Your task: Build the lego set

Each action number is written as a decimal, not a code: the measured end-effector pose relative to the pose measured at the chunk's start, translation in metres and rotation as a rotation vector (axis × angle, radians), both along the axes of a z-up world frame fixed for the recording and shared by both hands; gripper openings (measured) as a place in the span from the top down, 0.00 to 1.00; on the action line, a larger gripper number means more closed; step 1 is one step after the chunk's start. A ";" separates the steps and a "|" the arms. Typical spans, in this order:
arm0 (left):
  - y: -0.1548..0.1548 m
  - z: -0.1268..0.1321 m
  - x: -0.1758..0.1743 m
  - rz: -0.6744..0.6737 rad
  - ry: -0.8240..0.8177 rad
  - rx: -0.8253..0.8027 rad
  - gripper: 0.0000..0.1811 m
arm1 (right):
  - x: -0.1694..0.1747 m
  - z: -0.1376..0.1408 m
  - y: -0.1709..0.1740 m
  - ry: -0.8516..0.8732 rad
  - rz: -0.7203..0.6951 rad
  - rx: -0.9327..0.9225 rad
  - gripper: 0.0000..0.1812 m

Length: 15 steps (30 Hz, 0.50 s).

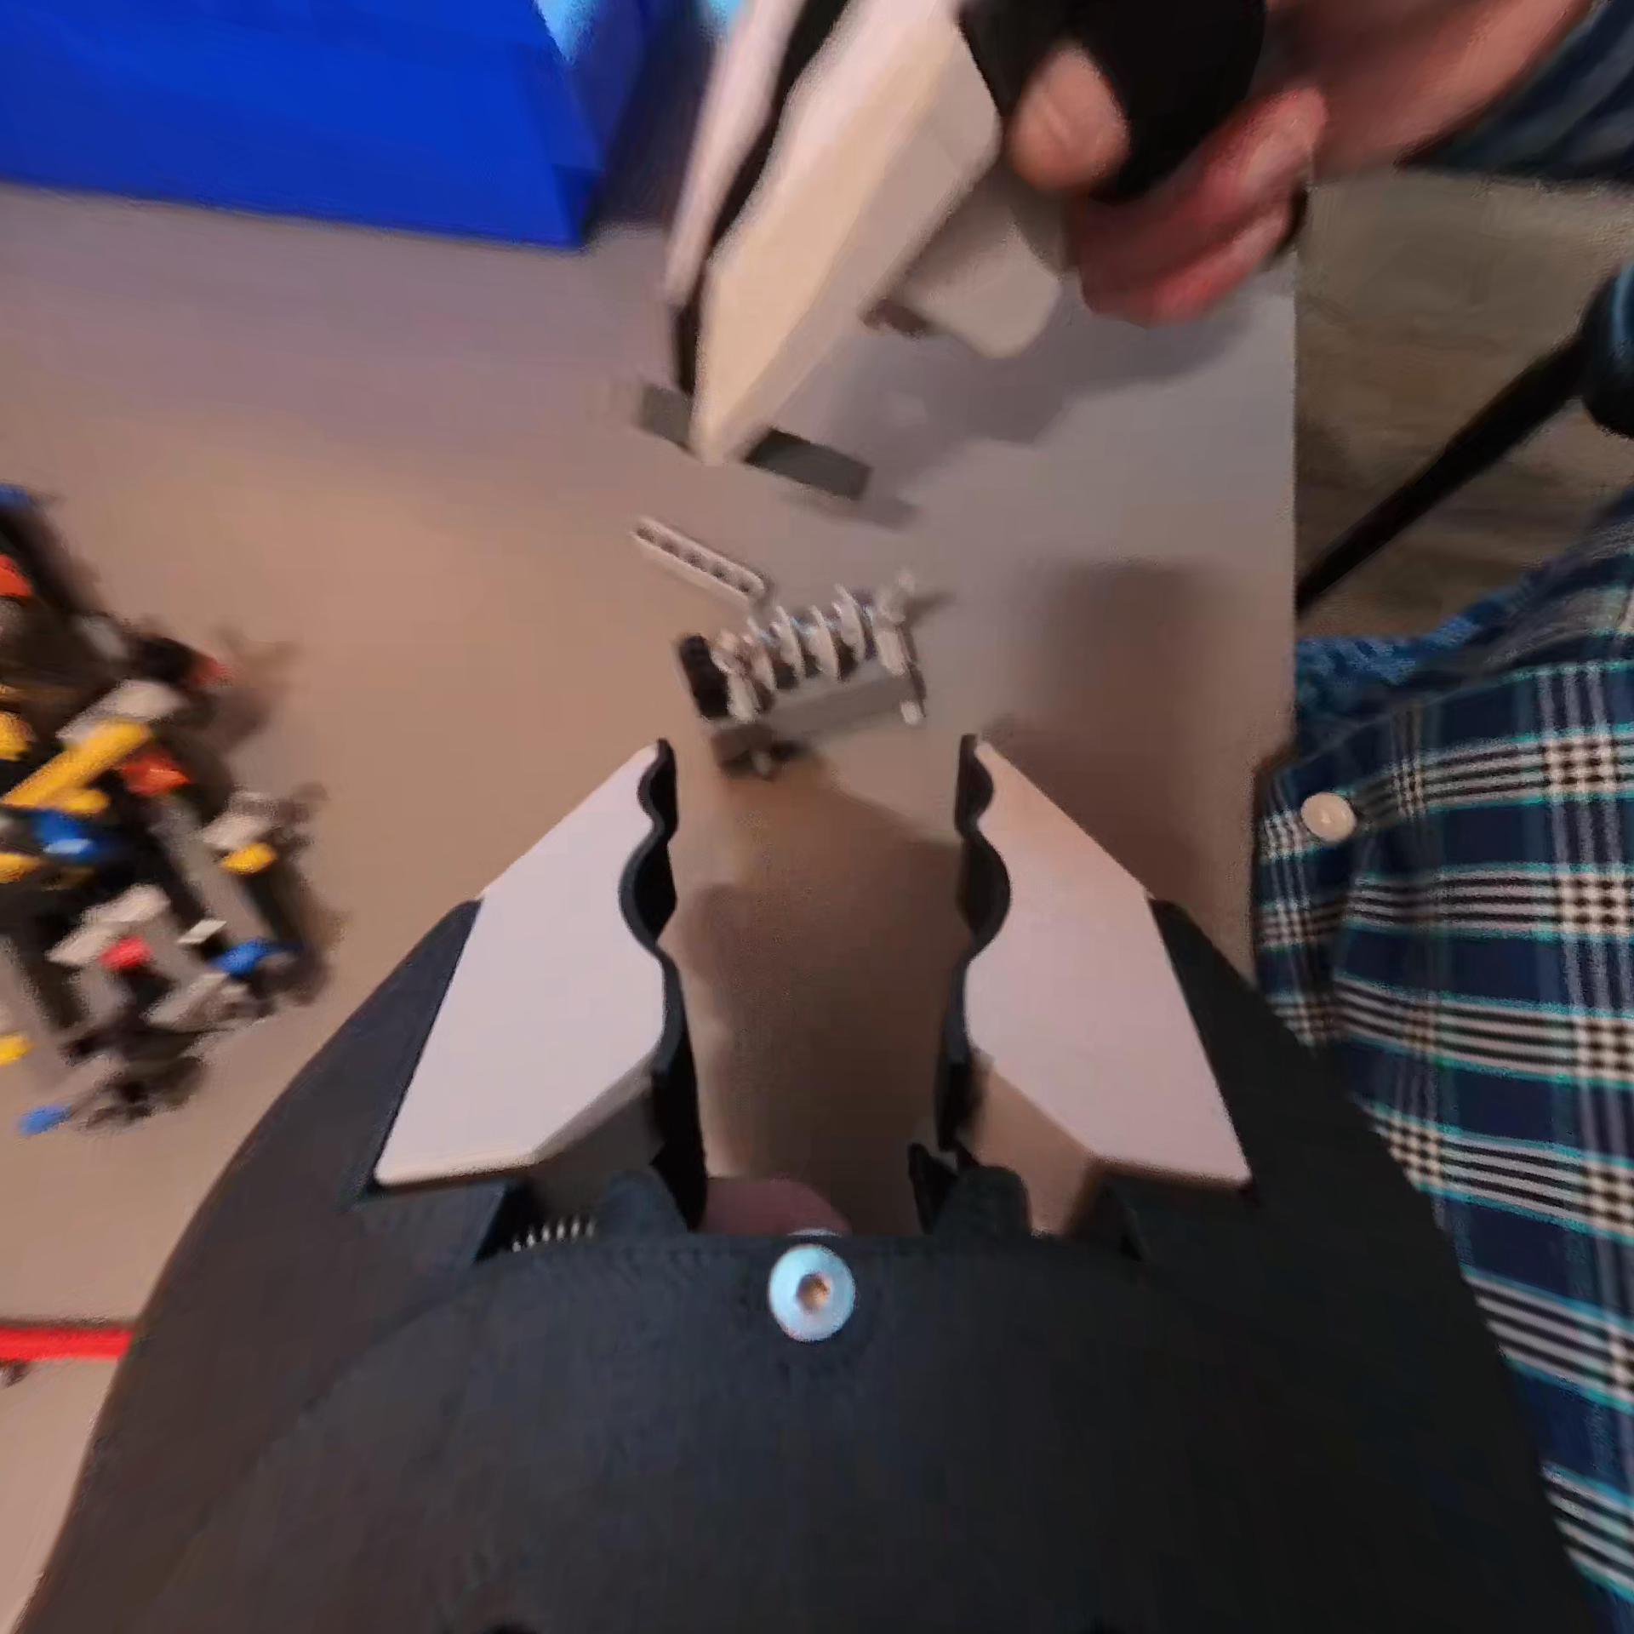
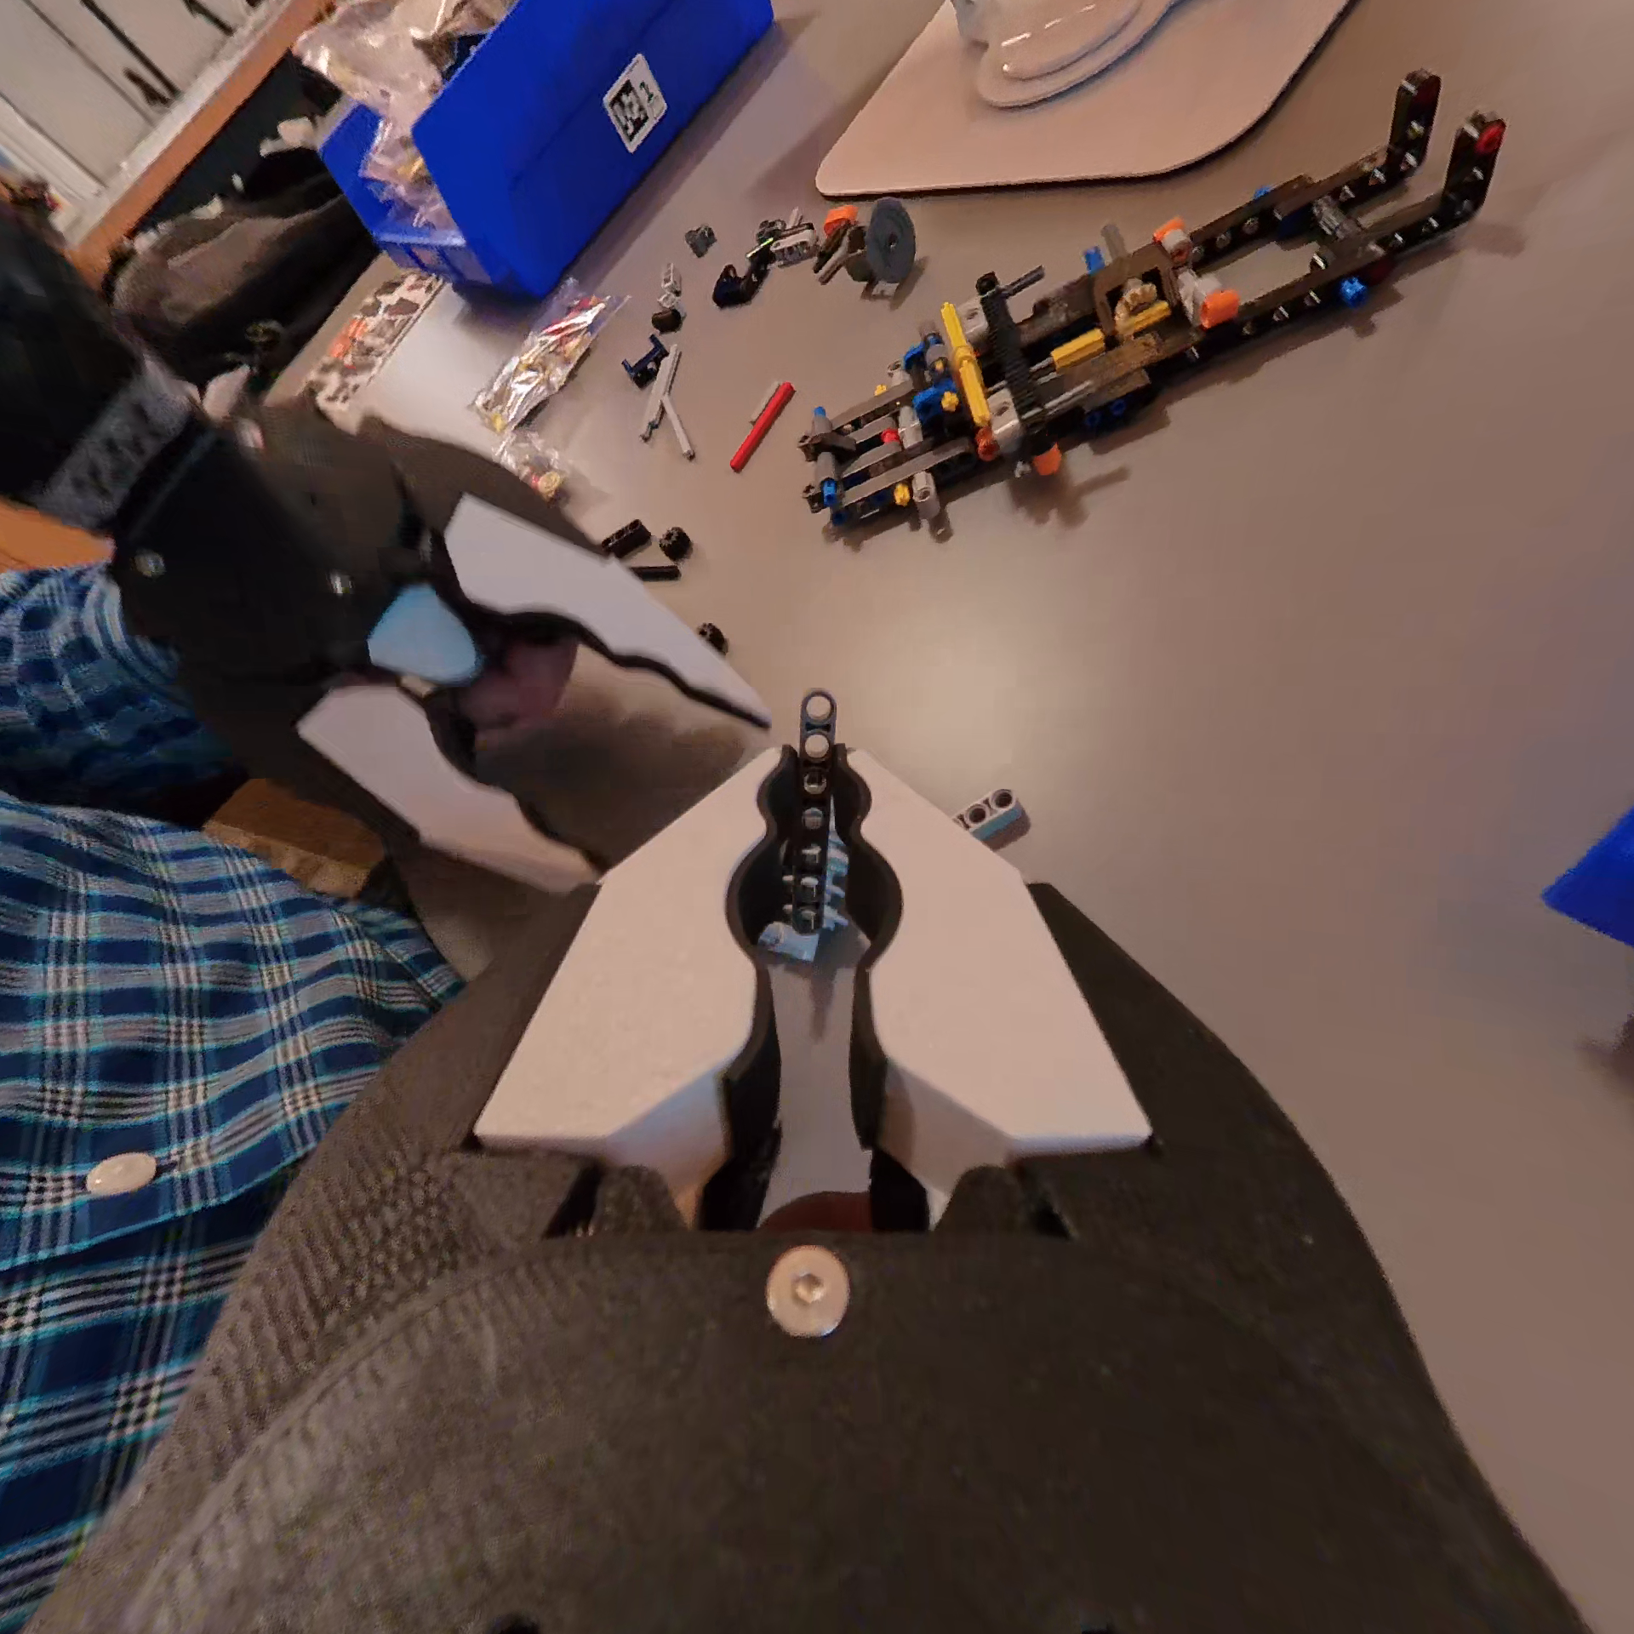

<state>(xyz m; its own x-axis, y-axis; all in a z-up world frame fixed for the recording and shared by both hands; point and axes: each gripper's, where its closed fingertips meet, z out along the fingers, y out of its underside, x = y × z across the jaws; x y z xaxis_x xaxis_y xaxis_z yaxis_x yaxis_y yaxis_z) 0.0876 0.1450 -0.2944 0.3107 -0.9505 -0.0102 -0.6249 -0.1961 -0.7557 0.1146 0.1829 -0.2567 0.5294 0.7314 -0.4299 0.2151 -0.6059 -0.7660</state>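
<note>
A small grey and white sub-assembly [image 1: 805, 663] lies on the grey table just ahead of my left gripper [image 1: 815, 769], which is open and empty. My right gripper [image 2: 815, 753] is shut on a black beam with holes [image 2: 818, 707] and holds it just above the sub-assembly, part of which shows through the finger gap [image 2: 790, 939]. In the left wrist view the right gripper [image 1: 760, 442] comes down from above with the dark beam [image 1: 813, 469] sticking out on both sides of its tips. The left gripper [image 2: 676, 796] shows open at the left of the right wrist view.
The long black chassis model [image 2: 1105, 354] lies farther back, blurred at the left in the left wrist view [image 1: 106, 840]. Loose pieces [image 2: 796, 248], a red axle [image 2: 762, 424], small bags [image 2: 548, 354], a short grey beam [image 2: 990, 809] and a blue bin [image 2: 566, 133] surround it. The person's plaid shirt [image 1: 1459, 973] is at the table edge. Across from one pair of fingers to the other is roughly 6 cm. The long black chassis model [image 2: 1105, 354] lies around 15 cm away from my left fingertips.
</note>
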 end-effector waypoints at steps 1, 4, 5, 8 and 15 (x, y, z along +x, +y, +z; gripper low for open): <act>0.007 0.013 0.000 0.017 -0.050 0.045 0.69 | -0.002 0.004 -0.004 -0.014 0.023 0.043 0.98; 0.019 0.050 0.005 0.064 -0.230 0.050 0.75 | -0.009 0.013 -0.015 -0.132 0.084 0.224 0.98; 0.019 0.059 0.008 0.069 -0.290 -0.006 0.76 | -0.011 0.014 -0.017 -0.198 0.094 0.298 0.98; 0.018 0.072 0.013 0.061 -0.413 -0.192 0.80 | -0.015 0.018 -0.019 -0.410 0.133 0.539 0.98; 0.007 0.072 0.014 0.068 -0.537 -0.458 0.97 | -0.023 0.029 -0.022 -0.678 0.163 0.898 0.98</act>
<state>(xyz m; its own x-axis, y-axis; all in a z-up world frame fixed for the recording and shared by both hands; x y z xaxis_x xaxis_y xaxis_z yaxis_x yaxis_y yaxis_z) 0.1013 0.1523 -0.2226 0.2191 -0.8011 0.5569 -0.1637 -0.5929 -0.7884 0.0919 0.1605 -0.2281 0.3232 0.7120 0.6234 0.7763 0.1773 -0.6049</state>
